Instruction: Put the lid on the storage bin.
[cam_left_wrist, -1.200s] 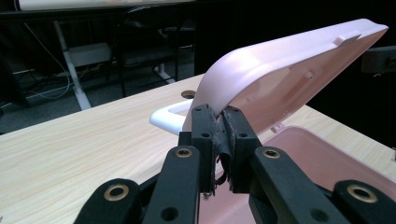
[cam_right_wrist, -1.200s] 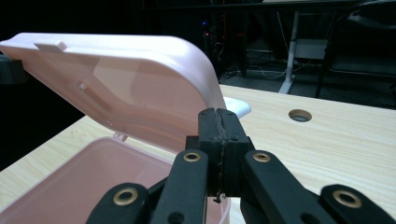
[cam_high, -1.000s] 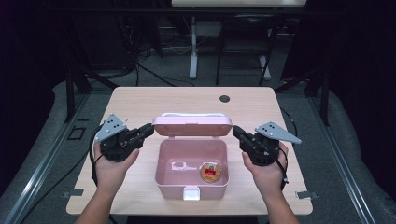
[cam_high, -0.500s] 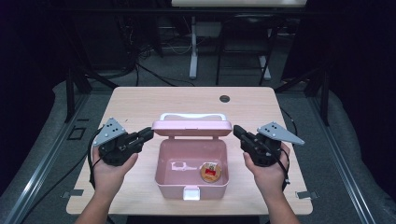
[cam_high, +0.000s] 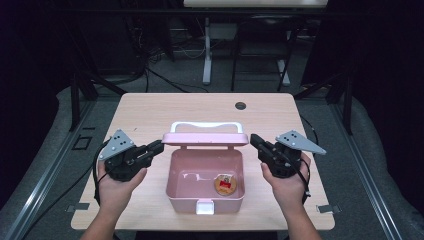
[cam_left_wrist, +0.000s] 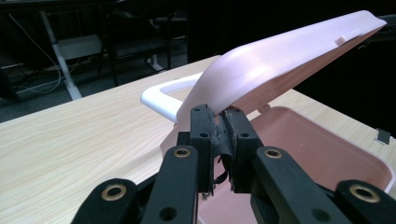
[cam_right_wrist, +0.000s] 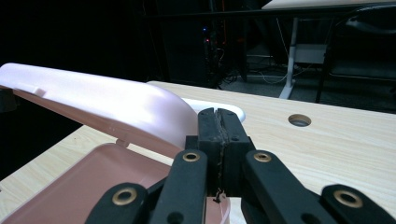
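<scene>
We have the pink box (cam_high: 205, 175) open between our two hands, its lid (cam_high: 205, 138) tilted up. Our left gripper (cam_high: 156, 147) has its jaws nearly closed, tips right at the lid's left corner; whether they pinch it, we cannot tell. Our right gripper (cam_high: 256, 140) is closed with nothing between its jaws, tips just beside the lid's right corner.

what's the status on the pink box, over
Both grippers, left and right, jaws shut, at the lid ends. Pink box open, lid half raised. Nothing in the way.
</scene>
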